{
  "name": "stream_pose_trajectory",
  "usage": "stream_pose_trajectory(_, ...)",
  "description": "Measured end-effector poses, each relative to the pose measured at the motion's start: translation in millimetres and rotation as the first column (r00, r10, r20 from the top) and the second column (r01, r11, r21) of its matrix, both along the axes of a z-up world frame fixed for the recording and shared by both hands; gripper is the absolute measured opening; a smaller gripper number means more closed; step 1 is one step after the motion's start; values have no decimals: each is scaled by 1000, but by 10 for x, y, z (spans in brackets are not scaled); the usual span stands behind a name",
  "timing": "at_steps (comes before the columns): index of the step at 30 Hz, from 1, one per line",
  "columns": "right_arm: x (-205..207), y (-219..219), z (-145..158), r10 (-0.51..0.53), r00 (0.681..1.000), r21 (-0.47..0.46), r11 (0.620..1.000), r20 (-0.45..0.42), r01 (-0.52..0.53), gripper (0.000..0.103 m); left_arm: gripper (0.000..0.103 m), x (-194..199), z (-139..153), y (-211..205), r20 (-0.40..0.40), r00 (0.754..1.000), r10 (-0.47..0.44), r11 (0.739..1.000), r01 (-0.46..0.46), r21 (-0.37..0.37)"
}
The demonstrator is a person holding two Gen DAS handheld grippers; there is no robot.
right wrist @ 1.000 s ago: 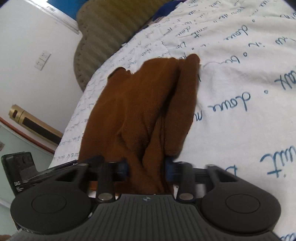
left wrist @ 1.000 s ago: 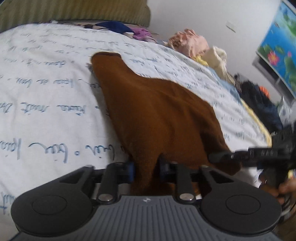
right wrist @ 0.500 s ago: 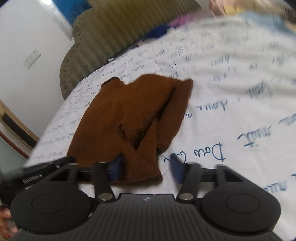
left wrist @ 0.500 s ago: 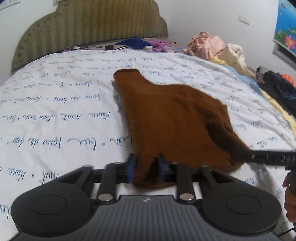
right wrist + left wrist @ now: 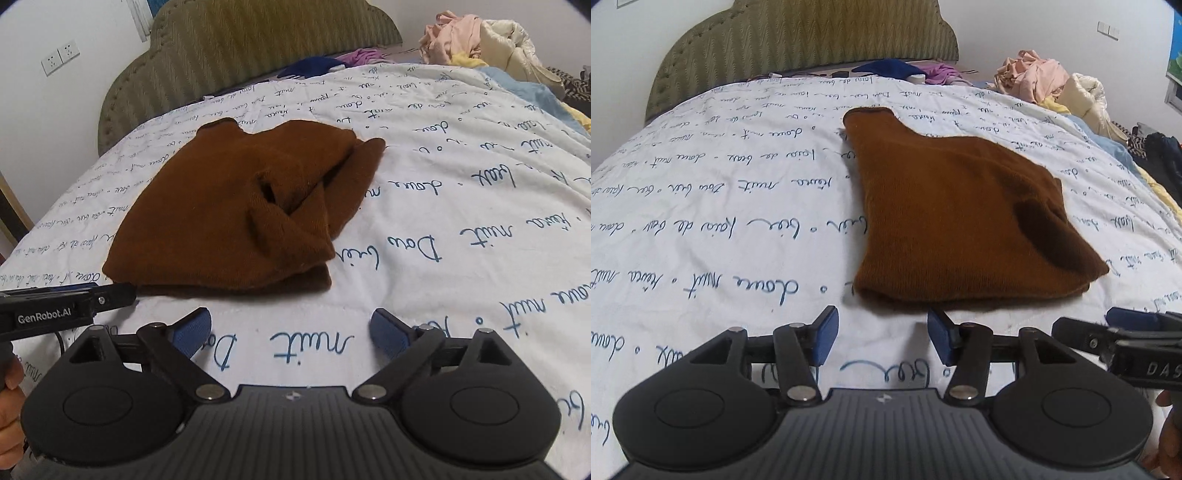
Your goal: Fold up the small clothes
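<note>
Letting go is what just happened. Left wrist view: left gripper (image 5: 881,334) has just been opening, jaws spread with nothing between them, only bedsheet (image 5: 701,221) under the blue pads (image 5: 823,338). Brown garment (image 5: 960,221) lies flat on the sheet just ahead of the tips, near hem clear of them. Right gripper (image 5: 1108,338) pokes in at the right edge, beside the hem. A second ago the hem was pinched here; now it is dropped and the tool sits back from it.

Right wrist view: right gripper (image 5: 291,330) has also just been opening, jaws wide, nothing inside. Garment (image 5: 221,221) rests ahead, its right side lumpy with overlapping flaps. It was clamped a second ago. Judgement: fold laid down, but bunched flaps likely need smoothing.
</note>
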State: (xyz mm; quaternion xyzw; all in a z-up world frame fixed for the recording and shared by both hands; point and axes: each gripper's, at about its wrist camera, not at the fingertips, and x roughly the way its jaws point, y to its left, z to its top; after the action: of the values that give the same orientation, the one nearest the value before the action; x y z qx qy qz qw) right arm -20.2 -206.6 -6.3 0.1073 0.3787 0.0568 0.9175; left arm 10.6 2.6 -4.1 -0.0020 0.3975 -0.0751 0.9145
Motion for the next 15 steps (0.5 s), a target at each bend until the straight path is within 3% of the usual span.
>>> stream_pose_trajectory(8, -108, -46, -26, -16, 1000, 33, 999, 9, 16, 93, 57, -134, -64, 23, 7, 1000, 17, 1000, -17, 16)
stream_pose_trajectory(15, -191, 25, -33, -33, 999, -7, 999, 17, 33, 93, 61, -186, -85, 21, 21, 1000, 23, 999, -23, 26)
